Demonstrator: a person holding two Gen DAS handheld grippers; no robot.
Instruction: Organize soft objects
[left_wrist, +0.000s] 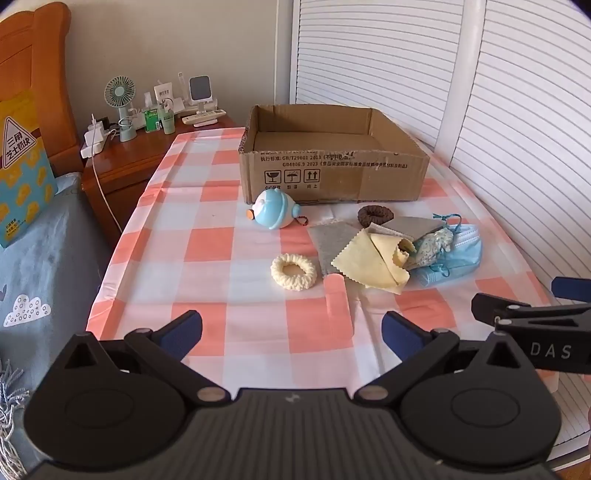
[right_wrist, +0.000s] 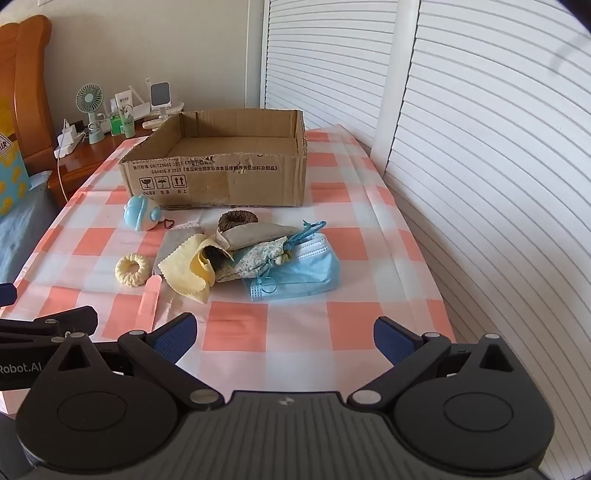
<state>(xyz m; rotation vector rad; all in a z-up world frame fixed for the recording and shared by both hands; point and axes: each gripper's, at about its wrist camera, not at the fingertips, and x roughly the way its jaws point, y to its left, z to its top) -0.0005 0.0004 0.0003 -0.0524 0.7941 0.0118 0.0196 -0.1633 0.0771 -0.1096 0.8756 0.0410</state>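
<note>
Left gripper (left_wrist: 291, 334): matte black plastic body, two round discs at base, angled link arms, silver pivot pins. Fingers (left_wrist: 183, 332) carried dark blue textured pads. Grey ribbed centre plate bore small white logo.

Right gripper (right_wrist: 284, 338): same build, black links, silver pins, blue pads on fingers (right_wrist: 175, 338), triangular cut-outs near the outer pivots. White lettering "DAS" showed on its side in left view; "Robot.AI" read on left unit's side in right view.
</note>
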